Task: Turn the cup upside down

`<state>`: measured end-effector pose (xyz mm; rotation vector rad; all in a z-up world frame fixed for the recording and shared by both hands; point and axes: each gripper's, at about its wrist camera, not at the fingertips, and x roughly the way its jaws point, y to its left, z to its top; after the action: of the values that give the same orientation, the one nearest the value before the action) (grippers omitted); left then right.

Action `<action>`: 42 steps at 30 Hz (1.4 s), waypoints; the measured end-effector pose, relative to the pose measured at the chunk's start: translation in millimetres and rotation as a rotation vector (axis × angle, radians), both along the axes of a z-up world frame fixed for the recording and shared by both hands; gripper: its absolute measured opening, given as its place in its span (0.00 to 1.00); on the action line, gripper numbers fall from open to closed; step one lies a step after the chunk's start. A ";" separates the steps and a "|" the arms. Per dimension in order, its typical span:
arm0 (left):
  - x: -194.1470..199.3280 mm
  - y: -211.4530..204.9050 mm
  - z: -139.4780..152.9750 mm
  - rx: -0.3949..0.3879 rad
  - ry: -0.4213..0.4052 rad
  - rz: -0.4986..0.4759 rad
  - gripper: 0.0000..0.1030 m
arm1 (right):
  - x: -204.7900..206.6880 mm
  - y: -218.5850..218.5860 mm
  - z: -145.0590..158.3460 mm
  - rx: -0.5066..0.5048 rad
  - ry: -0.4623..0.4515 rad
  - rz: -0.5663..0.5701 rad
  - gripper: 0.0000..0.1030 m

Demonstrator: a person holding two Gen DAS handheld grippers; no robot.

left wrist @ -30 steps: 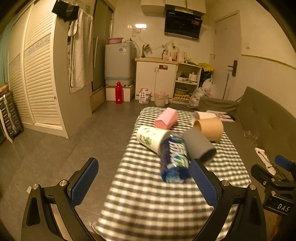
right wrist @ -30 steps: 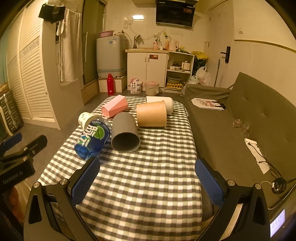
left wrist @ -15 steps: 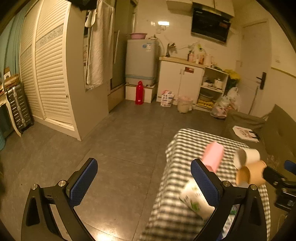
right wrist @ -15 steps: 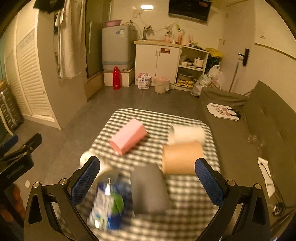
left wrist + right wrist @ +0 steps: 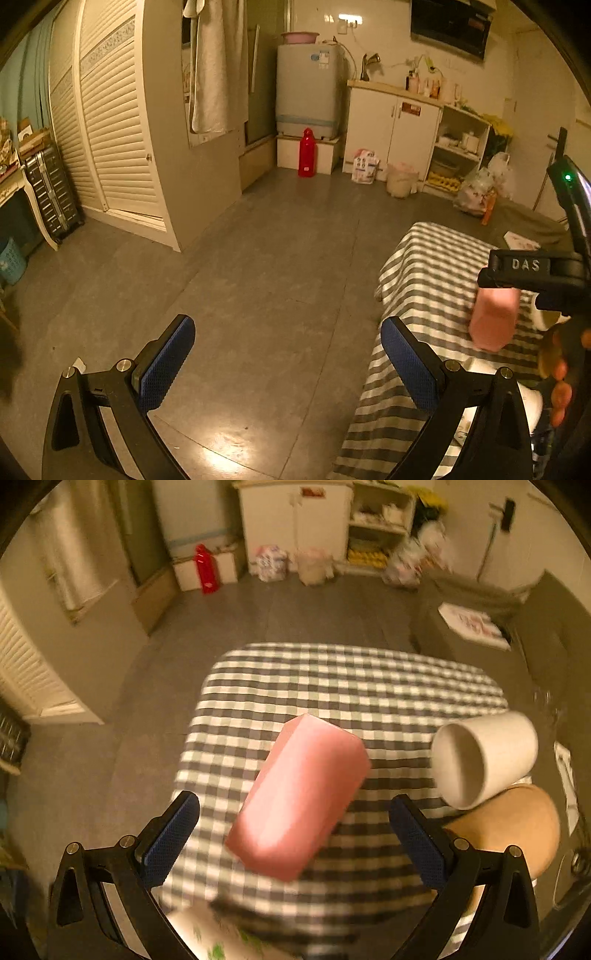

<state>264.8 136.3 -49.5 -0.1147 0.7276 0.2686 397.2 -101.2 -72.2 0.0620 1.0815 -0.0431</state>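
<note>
A pink angular cup (image 5: 299,801) lies on its side on the checked tablecloth (image 5: 332,672), and it lies between the blue pads of my open right gripper (image 5: 295,838), which hovers over it. A white cup (image 5: 484,757) and a tan cup (image 5: 517,830) lie on their sides to its right. My left gripper (image 5: 284,365) is open and empty over the floor, left of the table. In the left wrist view the pink cup (image 5: 493,319) shows under the right gripper's body (image 5: 532,275).
A printed white cup (image 5: 207,938) lies at the table's near edge. A grey sofa (image 5: 546,627) stands to the right. A red bottle (image 5: 306,151), a washing machine (image 5: 308,96) and white cabinets (image 5: 391,125) stand at the far wall across the grey floor.
My right gripper has moved forward and down over the table until the pink cup lies between its fingers. My left gripper has swung away to the left, off the table.
</note>
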 end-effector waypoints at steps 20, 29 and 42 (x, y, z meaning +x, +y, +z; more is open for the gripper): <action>-19.0 -14.3 16.5 -0.008 -0.027 -0.027 1.00 | -0.7 -17.0 -6.8 0.090 0.147 0.005 0.58; -80.5 -39.9 64.3 0.002 -0.074 -0.042 1.00 | -114.0 -37.1 100.6 0.134 -0.054 0.146 0.57; -197.8 -90.2 63.0 0.023 -0.053 -0.078 1.00 | -303.9 -93.2 70.7 0.140 -0.059 0.164 0.57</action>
<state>67.0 46.0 13.5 -0.0715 0.6744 0.1988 93.3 -194.5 -1.5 0.0994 1.0263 0.1814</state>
